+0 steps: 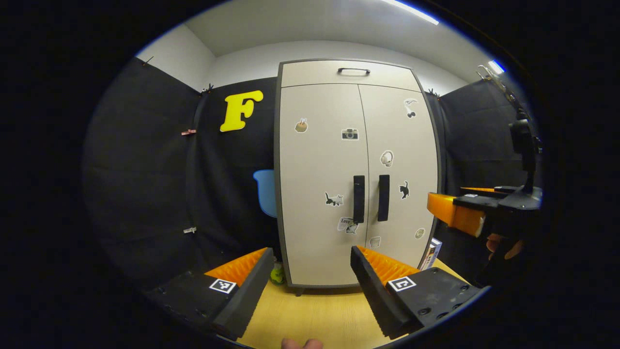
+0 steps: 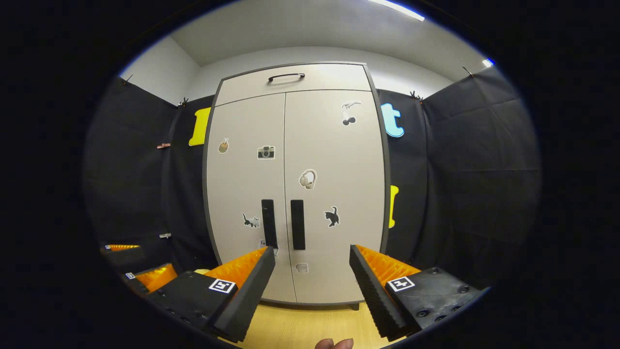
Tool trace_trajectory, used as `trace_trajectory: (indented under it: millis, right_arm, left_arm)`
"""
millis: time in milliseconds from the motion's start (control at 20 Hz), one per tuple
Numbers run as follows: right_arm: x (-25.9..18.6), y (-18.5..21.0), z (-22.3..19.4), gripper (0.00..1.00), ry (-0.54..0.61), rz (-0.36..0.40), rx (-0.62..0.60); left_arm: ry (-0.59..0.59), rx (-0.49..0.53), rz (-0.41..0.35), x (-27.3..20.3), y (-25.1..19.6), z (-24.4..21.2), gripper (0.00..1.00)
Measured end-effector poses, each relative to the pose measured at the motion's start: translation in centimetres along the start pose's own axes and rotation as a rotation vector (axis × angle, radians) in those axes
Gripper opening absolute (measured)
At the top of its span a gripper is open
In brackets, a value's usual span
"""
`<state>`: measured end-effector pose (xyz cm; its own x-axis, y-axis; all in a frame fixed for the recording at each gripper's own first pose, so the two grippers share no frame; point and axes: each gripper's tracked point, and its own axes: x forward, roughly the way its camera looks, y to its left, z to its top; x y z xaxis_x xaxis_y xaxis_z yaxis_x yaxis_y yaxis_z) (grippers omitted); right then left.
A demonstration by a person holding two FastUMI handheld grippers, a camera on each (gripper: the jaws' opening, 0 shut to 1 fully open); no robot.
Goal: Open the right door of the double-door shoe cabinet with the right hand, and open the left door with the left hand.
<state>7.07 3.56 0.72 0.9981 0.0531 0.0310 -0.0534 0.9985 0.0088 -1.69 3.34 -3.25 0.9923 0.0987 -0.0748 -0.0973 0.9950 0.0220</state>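
left gripper view: the shoe cabinet stands upright on the wooden bench, toward the bench's far edge, against the black cloth wall. both doors are closed. the left door and right door meet at a centre seam, with the left handle and right handle just beside it, one on each side. small stickers dot both doors. a drawer with a thin handle runs across the top. the left gripper hangs in front of the cabinet, apart from it, its jaws spread wide and holding nothing. a small green thing sits at the cabinet's lower left corner, and a boxed item leans at its lower right corner. the right gripper shows at the right, held by a hand; its jaws cannot be judged from here.

right gripper view: the shoe cabinet faces the camera with the left door and right door shut, the left handle and right handle side by side at the seam. the right gripper is in front of the doors, not touching them, jaws wide and empty. the left gripper sits low at the left. the bench runs under the cabinet.
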Motion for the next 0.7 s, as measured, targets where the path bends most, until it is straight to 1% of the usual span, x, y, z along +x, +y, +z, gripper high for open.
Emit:
trace_trajectory:
  millis: [150, 300, 450, 700]
  right_arm:
    - [4.0, 0.9, -0.1, 0.98, -0.017, 0.022, 0.001]
    - [7.9, 0.6, -0.2, 0.98, -0.030, 0.009, 0.032]
    - [11.2, 0.9, -0.8, 0.98, -0.034, 0.004, 0.028]
    - [14.2, 1.5, -2.9, 0.98, -0.019, -0.012, 0.018]
  left_arm:
    - [0.008, 0.015, 0.042, -0.8, 1.2, -0.1, 0.98]
    - [0.002, 0.039, 0.079, -1.0, 2.2, 0.2, 0.98]
    - [-0.003, 0.026, 0.084, -1.0, 2.4, 0.4, 0.98]
    - [-0.022, 0.033, 0.055, -0.7, 1.9, 0.8, 0.98]
